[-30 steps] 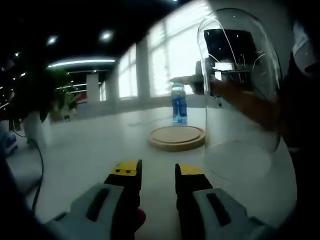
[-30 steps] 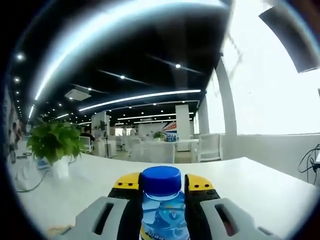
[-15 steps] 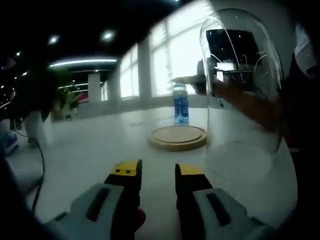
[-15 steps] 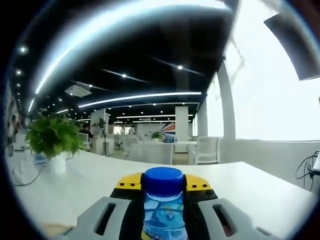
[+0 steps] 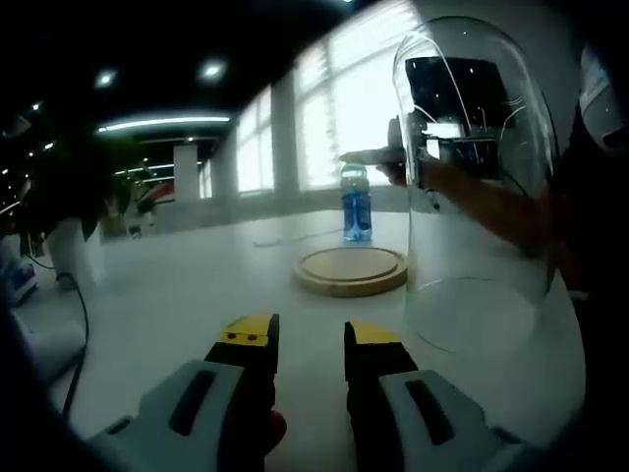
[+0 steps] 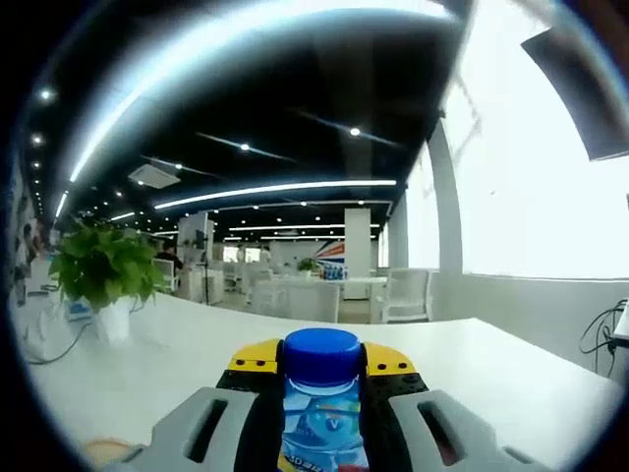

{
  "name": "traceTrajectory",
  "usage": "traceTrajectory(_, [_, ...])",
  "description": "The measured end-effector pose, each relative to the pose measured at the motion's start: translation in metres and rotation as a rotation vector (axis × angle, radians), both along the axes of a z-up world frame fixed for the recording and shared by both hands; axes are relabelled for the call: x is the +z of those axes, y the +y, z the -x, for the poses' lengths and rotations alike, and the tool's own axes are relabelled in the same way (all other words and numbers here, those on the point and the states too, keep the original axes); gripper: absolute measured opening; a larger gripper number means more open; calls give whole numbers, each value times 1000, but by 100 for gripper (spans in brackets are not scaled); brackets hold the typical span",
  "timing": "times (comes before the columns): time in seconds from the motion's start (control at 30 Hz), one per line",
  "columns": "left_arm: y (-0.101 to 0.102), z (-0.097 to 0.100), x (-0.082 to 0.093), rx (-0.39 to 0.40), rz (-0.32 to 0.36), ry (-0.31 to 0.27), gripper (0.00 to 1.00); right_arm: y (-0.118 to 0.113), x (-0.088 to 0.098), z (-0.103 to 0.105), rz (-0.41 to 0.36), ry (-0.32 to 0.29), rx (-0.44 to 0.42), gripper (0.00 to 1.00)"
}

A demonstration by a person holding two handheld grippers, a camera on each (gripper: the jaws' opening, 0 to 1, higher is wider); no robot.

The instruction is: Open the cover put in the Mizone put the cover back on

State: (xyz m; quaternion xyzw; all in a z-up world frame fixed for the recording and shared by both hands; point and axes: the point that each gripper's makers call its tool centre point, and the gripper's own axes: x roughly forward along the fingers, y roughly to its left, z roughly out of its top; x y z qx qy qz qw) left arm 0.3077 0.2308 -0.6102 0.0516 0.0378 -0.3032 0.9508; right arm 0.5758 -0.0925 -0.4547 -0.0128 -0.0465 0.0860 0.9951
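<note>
Beyond the wooden base mid-desk, the bottle has drifted slightly sideways, clenched in the right tongs; likely nearing placement. Left tongs hang released, empty. The dome stands aside.

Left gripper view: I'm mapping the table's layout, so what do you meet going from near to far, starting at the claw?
Left claw → wooden base → Mizone bottle, held by the right claw → windows.
</note>
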Motion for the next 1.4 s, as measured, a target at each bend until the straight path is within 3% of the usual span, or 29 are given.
traceTrajectory(0.93, [1, 0, -1, 4, -16, -5, 21, 0, 0, 5, -31, -39, -8, 21])
traceTrajectory(1.4, [1, 0, 0, 5, -2, -1, 21, 1, 2, 2, -26, -15, 31, 20])
